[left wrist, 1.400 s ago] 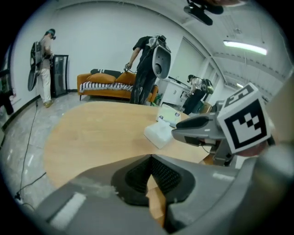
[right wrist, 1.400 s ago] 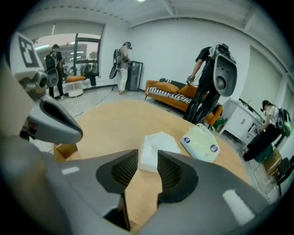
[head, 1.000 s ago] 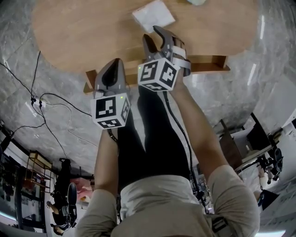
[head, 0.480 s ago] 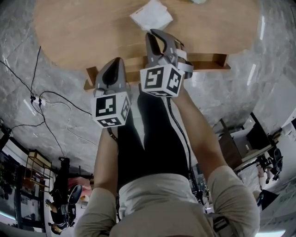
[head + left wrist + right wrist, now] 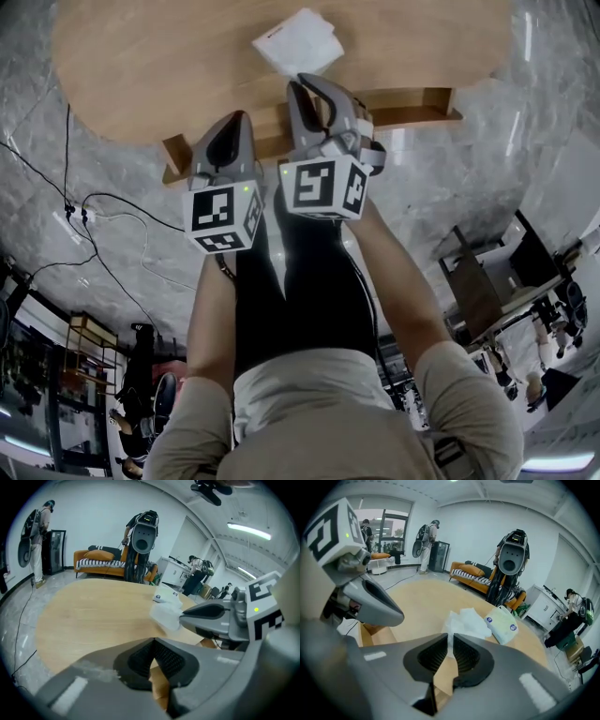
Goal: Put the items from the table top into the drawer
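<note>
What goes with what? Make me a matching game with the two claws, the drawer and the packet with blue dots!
Things:
1. left claw
2. right claw
3. drawer
4. packet with blue dots

States:
A. lying on the table
B. shut, nothing in it
C. pulled open under the table's edge
D. pinching the white tissue

Pairs: 1-B, 2-D, 3-C, 4-A.
The right claw has just been closing, and the tissue is now between its jaws.
</note>
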Available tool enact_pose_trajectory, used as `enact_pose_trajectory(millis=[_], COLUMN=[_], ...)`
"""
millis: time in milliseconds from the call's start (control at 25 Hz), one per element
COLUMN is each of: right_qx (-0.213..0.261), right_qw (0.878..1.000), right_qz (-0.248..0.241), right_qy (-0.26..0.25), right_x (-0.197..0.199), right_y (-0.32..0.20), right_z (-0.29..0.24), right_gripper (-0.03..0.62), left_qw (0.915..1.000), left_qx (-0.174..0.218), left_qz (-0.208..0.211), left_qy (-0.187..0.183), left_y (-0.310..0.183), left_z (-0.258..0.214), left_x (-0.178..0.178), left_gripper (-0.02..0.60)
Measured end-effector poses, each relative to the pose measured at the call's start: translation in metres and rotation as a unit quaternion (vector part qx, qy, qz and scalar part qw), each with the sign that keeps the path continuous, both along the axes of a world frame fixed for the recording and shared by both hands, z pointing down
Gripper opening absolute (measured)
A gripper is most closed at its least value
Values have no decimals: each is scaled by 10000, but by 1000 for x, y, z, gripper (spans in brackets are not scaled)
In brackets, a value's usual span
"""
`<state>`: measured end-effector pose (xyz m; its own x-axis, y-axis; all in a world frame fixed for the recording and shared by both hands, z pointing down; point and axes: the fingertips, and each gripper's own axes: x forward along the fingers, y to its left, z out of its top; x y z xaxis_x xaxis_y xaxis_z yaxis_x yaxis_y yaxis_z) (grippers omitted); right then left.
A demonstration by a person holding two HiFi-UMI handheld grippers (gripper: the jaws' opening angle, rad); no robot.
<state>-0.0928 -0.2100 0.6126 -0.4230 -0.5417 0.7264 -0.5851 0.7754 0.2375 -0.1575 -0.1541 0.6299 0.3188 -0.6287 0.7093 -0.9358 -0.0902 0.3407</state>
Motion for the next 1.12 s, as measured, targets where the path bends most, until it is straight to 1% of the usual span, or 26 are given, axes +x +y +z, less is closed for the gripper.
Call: enact_pose_trajectory(millis=[120,280,440,600,760,920,1120], right_qx=[-70,-125,-150,-186,-244,-312,-387], right_qw=[9998,9982,9965,9934,9883,9842,9800], right_qz=[188,579,820,1132,1492,1728,1928], right_qy=[-22,-55,-26,64,182,217,293], right_x=[22,61,87,123,160,182,206], right_y=[13,21,29,42,53,64,76], right_z=[1,3,10,10,13,23,37], right_gripper=[43,43,43,43,43,43,43], left_qw=[9998,9986,9962,9932,9896,9860,9839], left_qx=[-39,-6,56,-6,24,35,-170], left_qz=[168,531,863,1156,1427,1649,1766], left_qy=[26,59,88,139,201,229,222], left_y=[1,-4,-8,-1,-1,0,8], left_z=[3,5,10,15,15,22,41], left_x=[20,58,87,118,147,166,185], left_gripper=[20,20,20,20,20,20,20])
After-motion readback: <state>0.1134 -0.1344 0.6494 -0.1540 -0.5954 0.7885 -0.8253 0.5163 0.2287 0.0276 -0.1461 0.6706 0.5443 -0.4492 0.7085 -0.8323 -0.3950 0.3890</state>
